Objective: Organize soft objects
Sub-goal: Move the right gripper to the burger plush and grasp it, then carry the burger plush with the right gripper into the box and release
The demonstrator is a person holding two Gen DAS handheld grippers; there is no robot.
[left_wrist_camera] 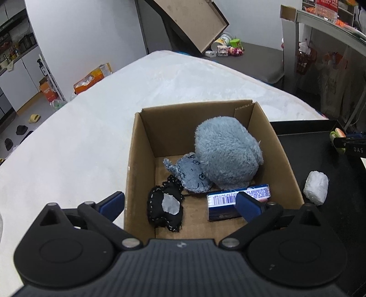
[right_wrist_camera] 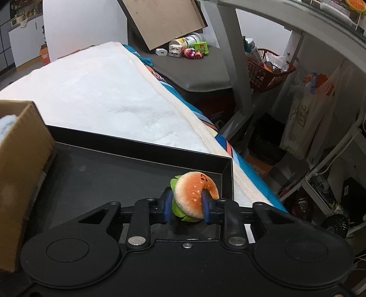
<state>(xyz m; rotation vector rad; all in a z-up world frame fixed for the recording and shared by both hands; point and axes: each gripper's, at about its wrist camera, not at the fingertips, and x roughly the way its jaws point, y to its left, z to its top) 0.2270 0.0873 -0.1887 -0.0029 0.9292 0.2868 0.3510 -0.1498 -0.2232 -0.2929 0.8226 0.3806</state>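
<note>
A tilted wooden board (right_wrist_camera: 164,20) is seen at twelve o'clock in the right wrist view, with small toys and canisters (right_wrist_camera: 188,48) lying just below it on a grey surface. A red basket (right_wrist_camera: 267,73) filled with clutter is found at two o'clock. In the left wrist view, an orange carton (left_wrist_camera: 92,78) is seen on the floor at ten o'clock.

The left wrist camera is looking steeply down, close over the open cardboard box (left_wrist_camera: 141,146) standing on the white blanket (left_wrist_camera: 91,118). The right wrist camera is tilting down close over the black tray's (right_wrist_camera: 141,146) far right corner. Both views are sharing the box, tray, blanket and leaning wooden board (left_wrist_camera: 194,20).
</note>
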